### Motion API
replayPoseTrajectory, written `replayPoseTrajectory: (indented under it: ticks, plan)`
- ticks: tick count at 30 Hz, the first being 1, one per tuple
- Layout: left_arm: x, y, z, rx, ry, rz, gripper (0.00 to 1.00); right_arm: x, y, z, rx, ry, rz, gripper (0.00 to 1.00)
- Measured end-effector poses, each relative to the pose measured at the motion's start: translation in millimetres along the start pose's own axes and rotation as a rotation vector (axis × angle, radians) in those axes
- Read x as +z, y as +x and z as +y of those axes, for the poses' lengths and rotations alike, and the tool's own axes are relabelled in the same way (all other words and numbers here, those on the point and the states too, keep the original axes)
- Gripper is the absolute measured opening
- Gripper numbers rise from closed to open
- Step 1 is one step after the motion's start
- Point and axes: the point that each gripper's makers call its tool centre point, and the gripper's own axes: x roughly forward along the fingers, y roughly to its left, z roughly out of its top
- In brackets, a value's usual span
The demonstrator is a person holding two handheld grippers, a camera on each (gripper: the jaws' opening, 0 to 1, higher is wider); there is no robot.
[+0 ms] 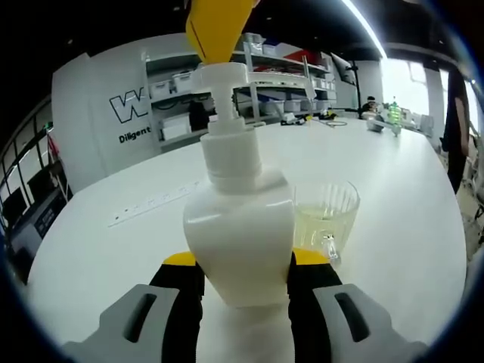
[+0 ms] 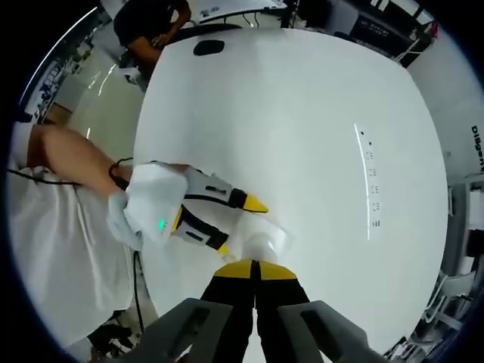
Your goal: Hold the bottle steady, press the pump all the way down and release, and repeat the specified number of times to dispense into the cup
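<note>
The left claw (image 1: 240, 274) is clamping the white pump bottle (image 1: 239, 234) upright on the tabletop (image 1: 393, 227) beside the glass cup (image 1: 324, 215) (nozzle over it), steadying it while the right claw (image 2: 254, 266), jaws together, is bearing on the pump head (image 1: 221, 77).

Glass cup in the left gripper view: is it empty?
No, the glass cup beside the white pump bottle holds a shallow layer of pale yellowish liquid.

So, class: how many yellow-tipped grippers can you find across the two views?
2. The left gripper clamps the white pump bottle beside the glass cup; the right gripper, jaws closed, presses on the pump head.
</note>
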Motion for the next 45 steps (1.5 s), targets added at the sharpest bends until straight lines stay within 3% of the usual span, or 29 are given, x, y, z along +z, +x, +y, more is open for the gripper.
replayPoseTrajectory:
  ticks: [25,28,30,35,36,39,40,41,43,45]
  plan:
    - [-0.8,1.1,-0.6,-0.001,0.004,0.005,0.41,-1.9,5.4,-2.0,0.012,0.032,-0.004,0.0]
    - [-0.8,0.7,-1.0,0.0,0.003,0.005,0.41,-3.5,5.8,2.2,-0.022,-0.009,0.018,0.0]
    - [-0.8,0.5,-1.3,-0.002,0.004,0.005,0.41,0.3,5.9,-5.5,0.0,0.039,-0.001,0.0]
    - [-0.8,0.4,-1.1,-0.003,0.003,0.005,0.41,-1.7,4.4,-0.3,-0.01,-0.001,-0.011,0.0]
    - [-0.8,0.7,-0.9,-0.003,0.008,0.005,0.41,0.0,5.0,-2.2,0.013,0.099,-0.034,0.0]
    - [-0.8,0.8,-0.7,-0.003,0.005,0.002,0.41,-0.8,2.9,-2.1,-0.009,0.032,-0.061,0.0]
    - [-0.7,0.7,-0.8,-0.004,-0.001,0.002,0.41,2.1,2.3,-4.2,-0.036,-0.028,-0.073,0.0]
    - [-0.8,0.6,-1.1,-0.005,0.004,0.005,0.41,-2.4,2.1,-0.1,-0.031,0.031,-0.057,0.0]
    - [-0.4,0.8,-1.5,-0.006,0.008,0.003,0.41,0.2,2.4,-2.2,-0.043,-0.034,-0.067,0.0]
    - [-0.8,1.1,-0.7,-0.006,0.002,0.005,0.41,0.7,2.5,-3.0,-0.034,0.032,-0.069,0.0]
